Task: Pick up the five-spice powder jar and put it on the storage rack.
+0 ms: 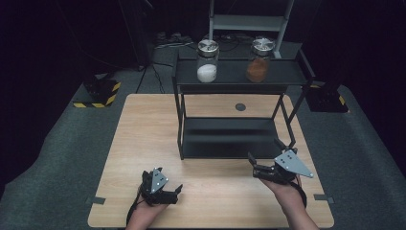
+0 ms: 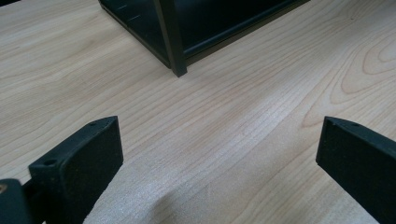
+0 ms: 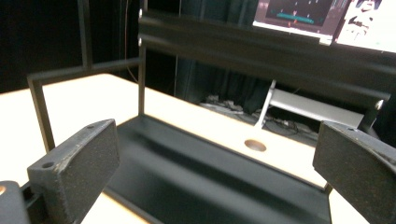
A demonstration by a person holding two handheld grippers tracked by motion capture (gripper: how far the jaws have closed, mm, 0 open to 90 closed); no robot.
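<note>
Both your grippers, left (image 1: pixel 168 190) and right (image 1: pixel 265 157), gape empty near the counter's front edge; the jars, white (image 1: pixel 207 61) and orange (image 1: pixel 258 61), stand on the rack's (image 1: pixel 239 88) top shelf. Reach high, square up.

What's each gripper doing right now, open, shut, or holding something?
Left gripper: open, holding nothing, over the table.
Right gripper: open, holding nothing, facing the black rack.

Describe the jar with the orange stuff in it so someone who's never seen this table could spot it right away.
On the wooden table stands a black two-tier shelf rack. On its top shelf two clear jars with silver lids stand apart. The one you want is the right-hand jar: its contents are orange-brown powder, while the left jar holds white powder.
</note>
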